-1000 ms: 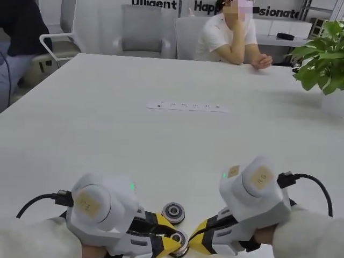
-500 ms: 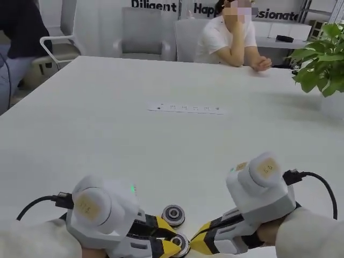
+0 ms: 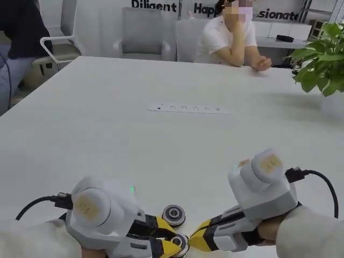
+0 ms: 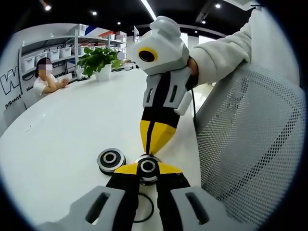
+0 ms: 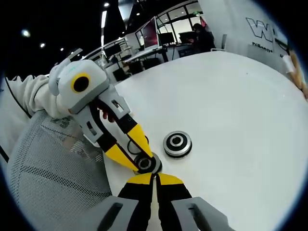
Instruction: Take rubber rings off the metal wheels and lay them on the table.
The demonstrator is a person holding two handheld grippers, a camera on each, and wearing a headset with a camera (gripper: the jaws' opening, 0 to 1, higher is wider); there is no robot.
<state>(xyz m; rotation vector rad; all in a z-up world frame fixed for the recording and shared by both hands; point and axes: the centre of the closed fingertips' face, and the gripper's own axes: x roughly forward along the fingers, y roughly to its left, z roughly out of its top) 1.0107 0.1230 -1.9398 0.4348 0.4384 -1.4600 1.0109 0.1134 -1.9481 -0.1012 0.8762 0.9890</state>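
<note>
Sitting farther to the right and a little more upright than a second ago, the right hand-held gripper (image 3: pixel 196 240) has its body swung outward, while its tips have stayed at the same metal wheel (image 3: pixel 180 243) by the near edge of the tabletop (image 3: pixel 161 145). The left hand-held gripper (image 3: pixel 171 245) has barely moved, and the second wheel (image 3: pixel 173 214) lies where it lay, just beyond the two sets of tips.

The left gripper view gives the grip plainly: the left hand-held gripper (image 4: pixel 147 169) has its jaws drawn in narrow, one yellow tip on each side of the metal wheel (image 4: pixel 147 167). The right hand-held gripper (image 4: pixel 151 147) comes down onto the wheel's far rim. A thin black rubber ring (image 4: pixel 153 208) lies loose on the tabletop under the left jaws. The second wheel (image 4: pixel 111 160) rests flat, just beside.

From the right gripper view, the right hand-held gripper (image 5: pixel 153 175) has its jaws pressed together, tips against the metal wheel (image 5: pixel 146 163). Whether they pinch its rubber I cannot tell. The left hand-held gripper (image 5: pixel 140 159) partly covers that wheel.

Farther off are a power strip (image 3: pixel 188 109), a potted plant (image 3: pixel 320 59) and a seated person (image 3: pixel 228 40). A mesh chair back (image 4: pixel 245 144) stands close behind.
</note>
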